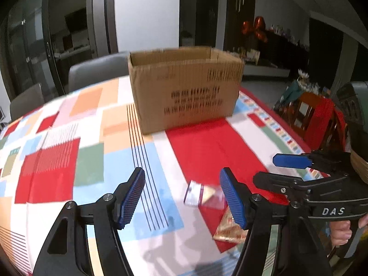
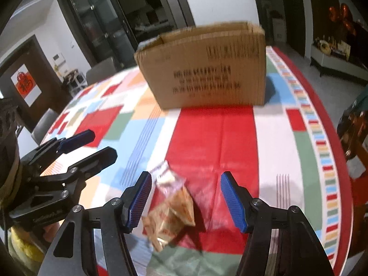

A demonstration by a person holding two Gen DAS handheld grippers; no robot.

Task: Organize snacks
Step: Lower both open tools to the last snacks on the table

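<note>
Both tools open over the snack packets, box waiting at the back.

Here's the left tool [image 1: 181, 197], blue pads spread wide, nothing between them, hovering above the patterned worktop [image 1: 69, 161]. A clear-wrapped snack packet [image 1: 200, 194] lies just ahead of its right pad, and a gold packet [image 1: 227, 228] sits partly hidden behind that pad. Over on the right wrist view, the right tool [image 2: 186, 201] is just as wide, and the gold and clear snack packets [image 2: 171, 204] lie on the red stripe between its pads, nearer the left one; contact is hard to judge through the blur. The open-topped cardboard box [image 2: 204, 69] stands upright on the worktop well beyond both tools. The left tool shows at the right view's left edge, beside the packets.
</note>
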